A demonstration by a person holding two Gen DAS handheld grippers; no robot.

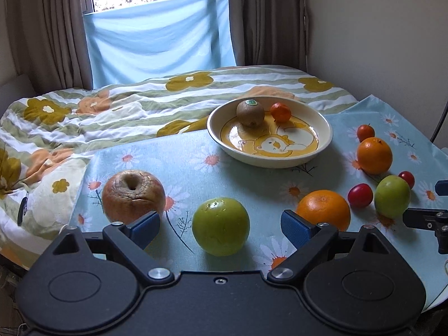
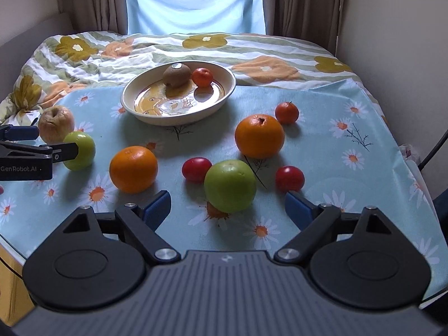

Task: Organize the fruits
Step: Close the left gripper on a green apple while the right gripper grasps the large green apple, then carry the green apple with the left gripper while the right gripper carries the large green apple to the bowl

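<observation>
My left gripper (image 1: pixel 221 228) is open, its blue pads on either side of a green apple (image 1: pixel 220 226) that lies on the table; it also shows at the left of the right wrist view (image 2: pixel 79 151). A wrinkled red apple (image 1: pixel 133 197) lies to its left, an orange (image 1: pixel 323 210) to its right. My right gripper (image 2: pixel 228 207) is open, with a second green apple (image 2: pixel 230 186) just beyond its pads. A cream plate (image 1: pixel 324 137) holds a kiwi (image 1: pixel 250 112) and a small tangerine (image 1: pixel 280 112).
Loose on the blue daisy tablecloth (image 2: pixel 350 140) are another orange (image 2: pixel 259 135), a small tangerine (image 2: pixel 286 112) and two red cherry tomatoes (image 2: pixel 196 169) (image 2: pixel 289 178). A flowered quilt (image 1: pixel 84 117) covers the bed behind. A wall stands close on the right.
</observation>
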